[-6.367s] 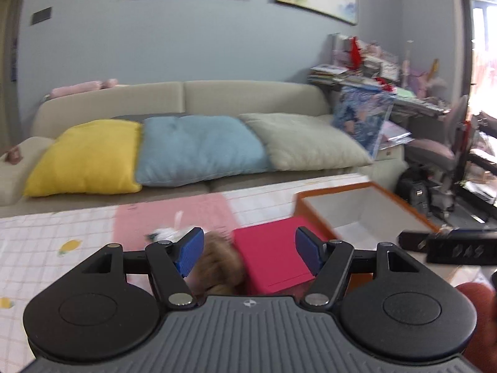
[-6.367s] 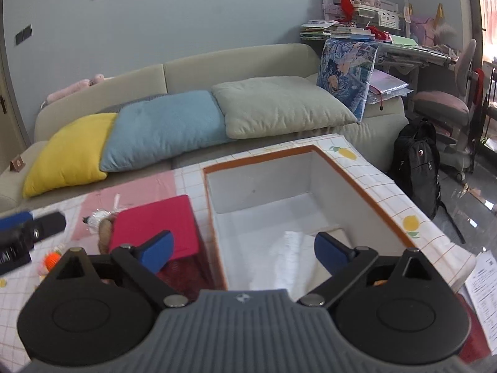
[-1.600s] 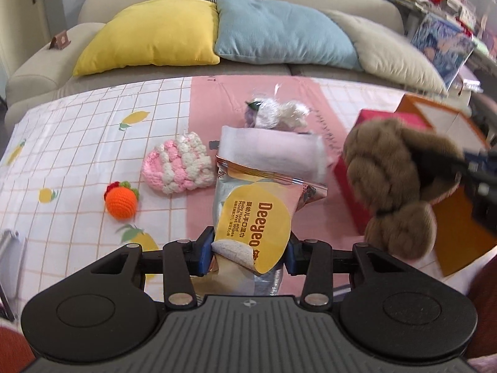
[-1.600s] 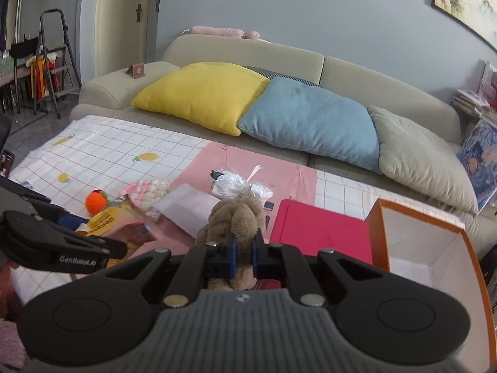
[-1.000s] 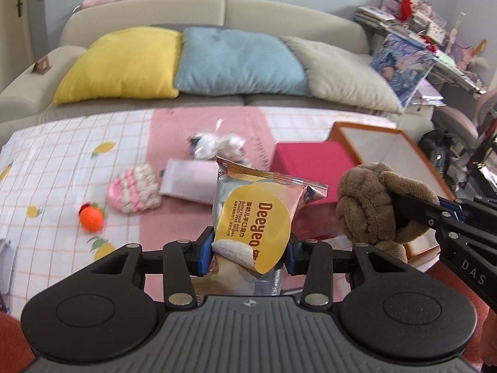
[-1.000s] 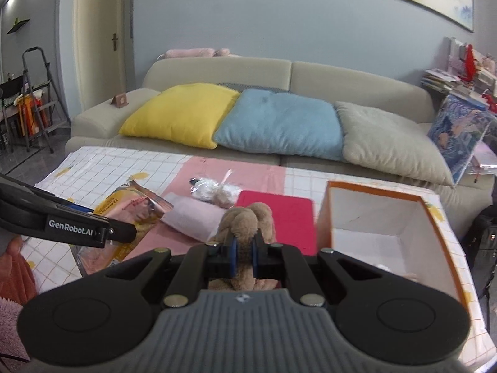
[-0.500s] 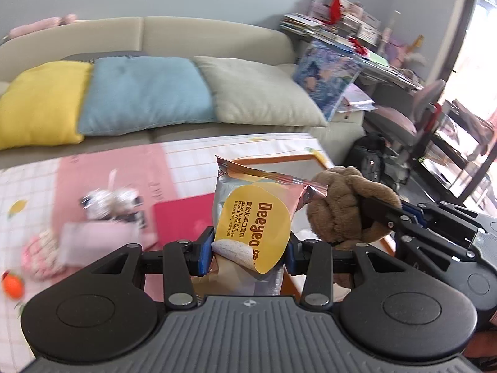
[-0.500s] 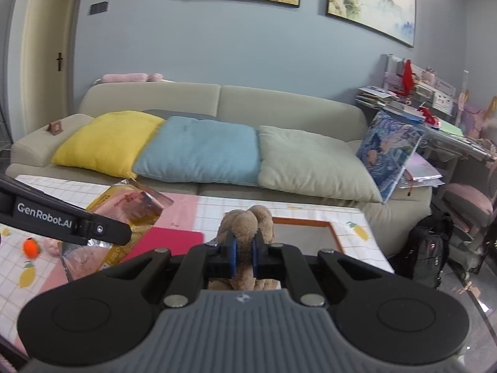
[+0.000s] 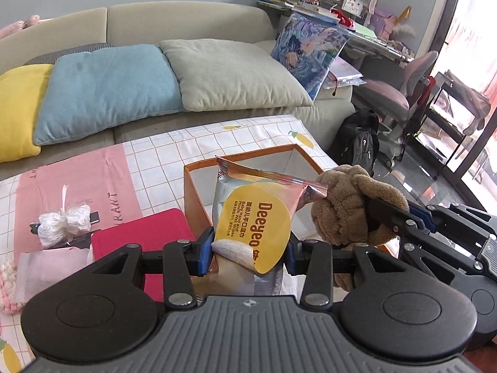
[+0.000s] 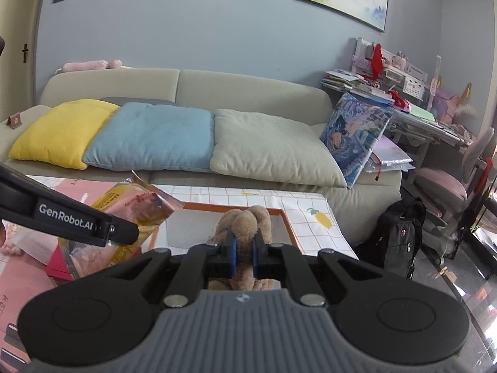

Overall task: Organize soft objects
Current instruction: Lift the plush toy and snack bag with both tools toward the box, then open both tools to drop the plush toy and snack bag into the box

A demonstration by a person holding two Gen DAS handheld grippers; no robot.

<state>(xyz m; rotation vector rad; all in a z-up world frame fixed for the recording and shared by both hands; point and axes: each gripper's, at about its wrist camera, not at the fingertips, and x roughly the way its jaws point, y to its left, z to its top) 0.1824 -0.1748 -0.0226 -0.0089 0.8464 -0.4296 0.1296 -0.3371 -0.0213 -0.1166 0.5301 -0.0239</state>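
My left gripper (image 9: 248,250) is shut on a pack of wet wipes (image 9: 253,214) with a yellow "Deeyeo" label, held up over the orange-rimmed box (image 9: 192,183). The right gripper (image 10: 243,253) is shut on a brown plush toy (image 10: 245,220), also above that box (image 10: 281,214). In the left wrist view the plush toy (image 9: 344,205) hangs just right of the wipes pack, with the right gripper's black fingers (image 9: 388,214) clamped into it. The right wrist view shows the wipes pack (image 10: 130,208) and the left gripper's arm at its left.
A red flat case (image 9: 146,233) lies left of the box. Further left are a tied clear bag (image 9: 62,222), a pale pink pack (image 9: 46,264) and a pink knitted piece (image 9: 6,283). A sofa with cushions (image 10: 149,136) stands behind; a black backpack (image 10: 397,236) sits on the floor at right.
Both grippers have swung to the right with their loads, from over the pink cloth and red case to above the orange box. Their grips are unchanged.
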